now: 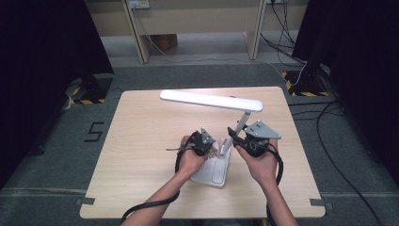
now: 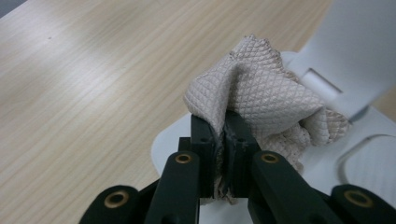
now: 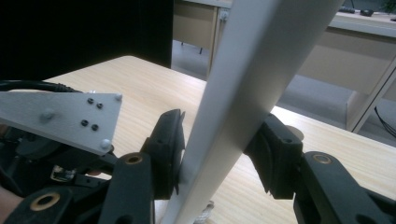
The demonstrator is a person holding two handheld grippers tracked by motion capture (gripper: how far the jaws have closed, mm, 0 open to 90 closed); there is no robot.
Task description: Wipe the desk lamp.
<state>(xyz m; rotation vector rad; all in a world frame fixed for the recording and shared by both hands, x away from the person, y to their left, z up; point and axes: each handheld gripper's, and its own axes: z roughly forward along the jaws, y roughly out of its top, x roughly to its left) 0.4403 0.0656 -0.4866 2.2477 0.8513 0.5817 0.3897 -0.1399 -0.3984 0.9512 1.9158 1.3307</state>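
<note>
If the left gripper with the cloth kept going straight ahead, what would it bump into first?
Probably the lamp's white arm where it rises from the base. The left gripper, shut on the cloth, points right at it, though the gap is hard to judge.

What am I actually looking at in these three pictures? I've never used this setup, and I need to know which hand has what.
No robot arm here: a person holds a hand-held two-jaw gripper in each hand at a wooden table. The high view looks down from above the person's side, forearms coming in from the bottom. The other two views come from cameras riding on the grippers, looking along their black jaws.

On the table stands a white desk lamp with a flat base and a slanted stem.

The left gripper is shut on a beige quilted cloth, bunched over the lamp's base, as the left gripper view shows.

The right gripper has the stem between its jaws. One pad looks to touch the stem and the other stands just off it, so I would not call that a firm grip.
</note>
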